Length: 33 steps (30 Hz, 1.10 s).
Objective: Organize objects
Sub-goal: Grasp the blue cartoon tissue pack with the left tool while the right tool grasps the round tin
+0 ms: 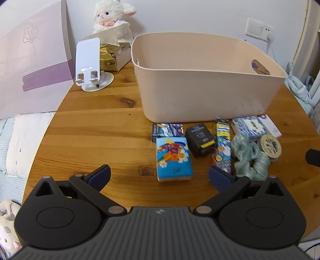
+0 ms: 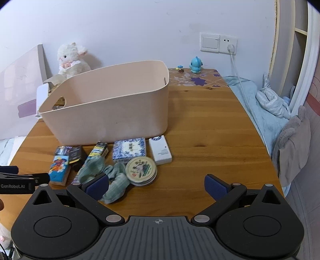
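Observation:
A beige plastic bin (image 1: 208,88) stands on the wooden table (image 1: 96,128); it also shows in the right wrist view (image 2: 112,108). Small items lie in a row before it: a bright blue cartoon pack (image 1: 173,158), a black box (image 1: 200,140), a long yellow-blue pack (image 1: 222,148), a teal scrunchie (image 1: 250,158), a round tin (image 2: 141,168), a blue-white patterned box (image 2: 129,150) and a white box (image 2: 160,149). My left gripper (image 1: 160,174) is open and empty, just short of the cartoon pack. My right gripper (image 2: 157,183) is open and empty, near the tin and scrunchie (image 2: 112,180).
A white phone stand (image 1: 89,64), a tissue box and a plush lamb (image 1: 112,16) sit at the table's far left. A blue figurine (image 2: 195,64) stands at the far edge by the wall socket. Bedding lies off the right edge (image 2: 266,108).

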Each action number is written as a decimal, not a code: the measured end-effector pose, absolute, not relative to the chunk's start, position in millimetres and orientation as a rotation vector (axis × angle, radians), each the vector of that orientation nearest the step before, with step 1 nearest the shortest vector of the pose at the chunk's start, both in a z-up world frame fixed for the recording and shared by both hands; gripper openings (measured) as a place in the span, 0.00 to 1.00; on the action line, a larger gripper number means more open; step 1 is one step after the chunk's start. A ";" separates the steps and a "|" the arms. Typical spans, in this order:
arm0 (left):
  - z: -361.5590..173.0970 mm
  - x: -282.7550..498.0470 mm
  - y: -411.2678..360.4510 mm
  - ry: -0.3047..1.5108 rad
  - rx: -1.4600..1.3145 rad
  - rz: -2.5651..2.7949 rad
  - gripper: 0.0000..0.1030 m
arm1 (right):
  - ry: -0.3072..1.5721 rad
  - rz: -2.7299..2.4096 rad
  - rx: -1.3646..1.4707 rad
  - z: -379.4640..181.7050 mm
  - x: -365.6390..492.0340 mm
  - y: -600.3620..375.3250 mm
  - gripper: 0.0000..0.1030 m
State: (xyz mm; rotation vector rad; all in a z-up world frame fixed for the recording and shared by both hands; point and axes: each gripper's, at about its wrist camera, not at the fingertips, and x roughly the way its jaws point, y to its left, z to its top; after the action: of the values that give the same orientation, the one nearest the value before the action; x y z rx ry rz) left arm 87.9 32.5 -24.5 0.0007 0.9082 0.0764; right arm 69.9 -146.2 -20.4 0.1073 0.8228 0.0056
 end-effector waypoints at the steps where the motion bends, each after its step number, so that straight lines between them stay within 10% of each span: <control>1: -25.5 91.4 33.6 0.911 -0.002 0.080 1.00 | 0.823 0.003 0.105 -21.6 73.3 -146.5 1.00; 33: -74.9 143.9 44.4 1.030 -0.042 0.096 1.00 | 0.931 0.013 -0.012 -89.2 138.0 -129.1 0.98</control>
State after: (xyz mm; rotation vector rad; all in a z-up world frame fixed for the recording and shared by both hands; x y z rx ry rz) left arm 143.9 44.4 -74.9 -0.0417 1.0299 0.0955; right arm 138.0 -129.1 -89.2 -0.0116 0.9310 0.0128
